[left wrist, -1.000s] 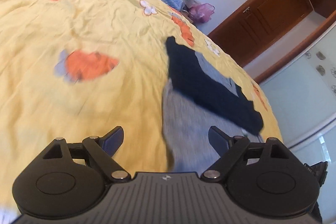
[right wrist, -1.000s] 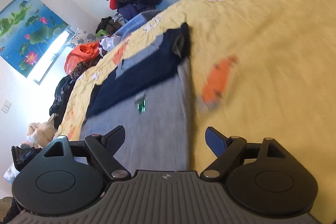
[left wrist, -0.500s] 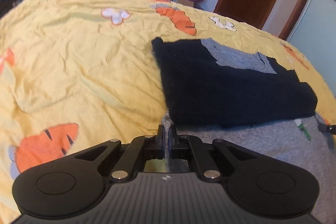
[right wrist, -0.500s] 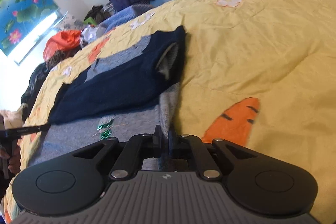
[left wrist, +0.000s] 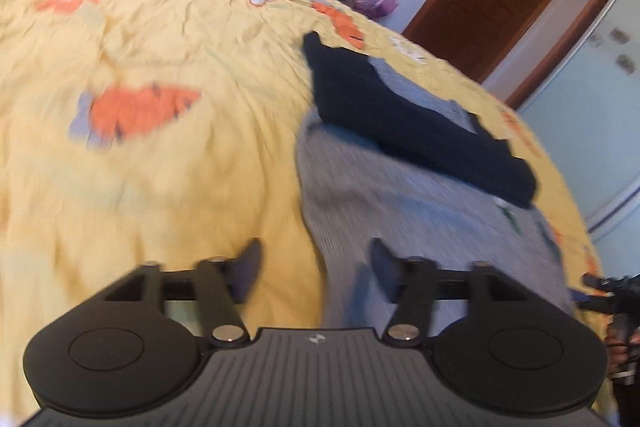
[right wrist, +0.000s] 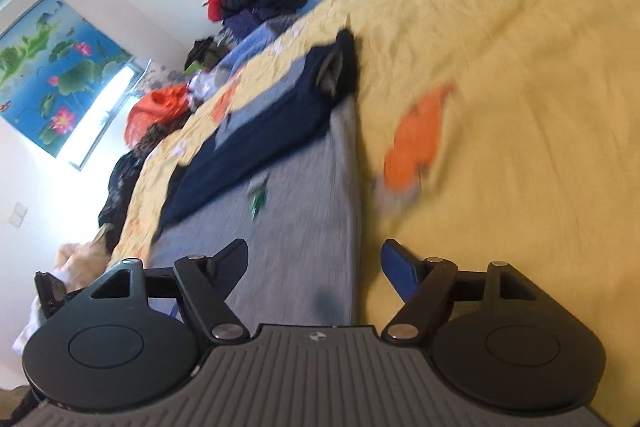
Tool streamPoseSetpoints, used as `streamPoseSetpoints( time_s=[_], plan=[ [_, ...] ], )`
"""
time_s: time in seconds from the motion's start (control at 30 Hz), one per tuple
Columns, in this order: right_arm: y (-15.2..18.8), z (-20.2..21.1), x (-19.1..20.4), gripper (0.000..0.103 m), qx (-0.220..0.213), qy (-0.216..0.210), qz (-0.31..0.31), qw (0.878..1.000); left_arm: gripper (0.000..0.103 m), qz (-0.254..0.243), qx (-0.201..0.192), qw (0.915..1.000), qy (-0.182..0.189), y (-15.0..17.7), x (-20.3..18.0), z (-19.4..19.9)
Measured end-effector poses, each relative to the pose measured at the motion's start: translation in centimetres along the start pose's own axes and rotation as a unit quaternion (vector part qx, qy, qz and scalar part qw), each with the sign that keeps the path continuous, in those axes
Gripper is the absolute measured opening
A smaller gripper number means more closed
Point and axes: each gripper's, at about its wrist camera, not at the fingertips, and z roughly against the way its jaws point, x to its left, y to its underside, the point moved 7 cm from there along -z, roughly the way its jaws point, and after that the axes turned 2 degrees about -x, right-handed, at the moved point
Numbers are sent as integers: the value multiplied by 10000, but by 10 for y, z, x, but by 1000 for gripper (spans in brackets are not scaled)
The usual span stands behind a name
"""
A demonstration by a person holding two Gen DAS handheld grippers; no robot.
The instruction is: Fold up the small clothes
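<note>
1. My left hand-held gripper (left wrist: 316, 269) now stands wide open with nothing between its fingers; half a second ago it was pinched shut on the near hem of the grey garment (left wrist: 420, 227). It hovers just above that garment's left edge.
2. My right hand-held gripper (right wrist: 314, 267) has opened the same way: jaws spread, empty, straddling the garment's right edge where grey meets the yellow bedspread (right wrist: 500, 67).
3. I read this as a double release. The grey piece lies flat on the bed, and both views are blurred, so both grippers are moving, I judge pulling back.
4. For the task, I take it the hem was tugged straight and dropped rather than folded over; the fold itself looks not yet done.
5. The grey garment looks like a fine ribbed knit, soft and limp, lying as a long flat panel with a small green motif (right wrist: 258, 197) near its middle.
6. A dark navy garment (left wrist: 400, 119), thicker, already folded into a neat rectangle with a grey panel showing, lies across the grey one's far end, towards the bed's far edge.
7. The bedspread is crinkled cotton, printed with orange carrots and white flowers.
</note>
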Motion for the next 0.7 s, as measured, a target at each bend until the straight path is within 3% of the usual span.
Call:
streamPoseSetpoints(
  time_s=[0.03,0.17,0.3,0.47,0.53,0.7],
  plan=[
    [13,10,1,75,45,-153,-46,9999,76,86,25,9999,148,15,-3,12],
    [64,45,6,74,388,-617,-314,9968,76,430,229,9958,780,69,-16,49],
    [99,70,11,69,711,-1018,-578,9906,76,589,501,9906,1125,102,-28,68],
    [137,80,26,58,1293,-1466,-700,9782,75,459,704,9918,965,116,-39,76],
    [147,79,28,44,1461,-1473,-688,9758,75,407,738,9926,875,117,-41,76],
    [159,80,23,20,1533,-1244,-742,9775,74,82,824,9948,593,124,-48,79]
  ],
)
